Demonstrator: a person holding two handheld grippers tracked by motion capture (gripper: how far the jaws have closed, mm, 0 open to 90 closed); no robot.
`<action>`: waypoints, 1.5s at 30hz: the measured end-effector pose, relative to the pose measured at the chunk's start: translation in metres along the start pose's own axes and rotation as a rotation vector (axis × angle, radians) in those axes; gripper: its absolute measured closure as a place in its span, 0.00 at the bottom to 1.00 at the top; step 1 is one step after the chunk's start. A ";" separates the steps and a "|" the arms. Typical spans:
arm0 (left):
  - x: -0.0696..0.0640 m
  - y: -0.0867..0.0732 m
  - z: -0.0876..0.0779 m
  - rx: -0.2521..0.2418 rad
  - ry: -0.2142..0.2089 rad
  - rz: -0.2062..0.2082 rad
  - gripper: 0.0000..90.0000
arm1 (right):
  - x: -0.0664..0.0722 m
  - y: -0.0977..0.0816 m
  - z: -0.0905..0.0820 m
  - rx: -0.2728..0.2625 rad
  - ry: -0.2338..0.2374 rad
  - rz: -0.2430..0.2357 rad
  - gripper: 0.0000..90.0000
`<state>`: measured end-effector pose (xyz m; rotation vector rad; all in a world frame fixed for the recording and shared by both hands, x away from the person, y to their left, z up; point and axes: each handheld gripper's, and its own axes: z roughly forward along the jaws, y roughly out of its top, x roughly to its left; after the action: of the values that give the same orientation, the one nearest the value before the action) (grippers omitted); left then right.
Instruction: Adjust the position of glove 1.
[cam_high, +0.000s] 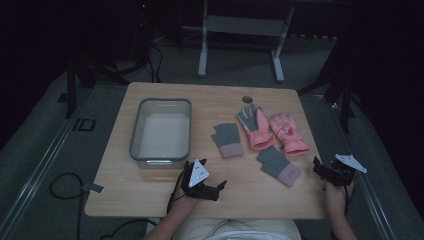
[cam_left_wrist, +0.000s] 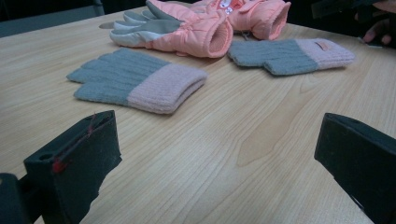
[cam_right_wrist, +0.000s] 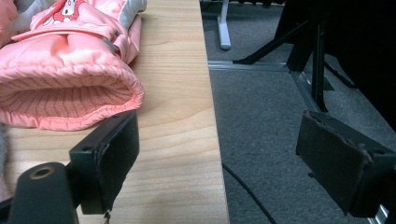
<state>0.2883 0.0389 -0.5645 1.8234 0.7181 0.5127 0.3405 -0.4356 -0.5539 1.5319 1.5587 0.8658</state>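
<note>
A: Knitted wool, soft and light: the grey-and-pink knit glove (cam_left_wrist: 135, 79) lies flat at the upper left of the left gripper view, and its twin (cam_left_wrist: 292, 55) at the upper right

B: We'd pinch each at the pink cuff, where the doubled knit gives bulk. The padded pink ski gloves (cam_high: 272, 129), at centre right in the high view, look slicker

A: Our left gripper (cam_high: 212, 187) stands wide apart, holding nothing

B: Our right gripper (cam_high: 325, 170) too, jaws wide over the wooden table (cam_right_wrist: 182, 93) edge, just beside a ski glove's cuff
</note>
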 end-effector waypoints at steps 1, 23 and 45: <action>0.000 0.000 0.000 0.000 0.000 0.000 0.00 | -0.001 0.000 0.000 0.002 0.003 0.004 0.15; 0.000 0.001 0.001 0.009 0.000 0.008 0.00 | -0.010 0.009 0.004 0.035 0.023 0.044 0.15; -0.002 0.000 0.000 0.005 0.004 0.020 0.00 | 0.016 0.066 -0.006 0.024 0.072 0.013 0.13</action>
<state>0.2873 0.0377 -0.5643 1.8360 0.7057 0.5283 0.3673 -0.4164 -0.4939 1.5447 1.6174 0.9225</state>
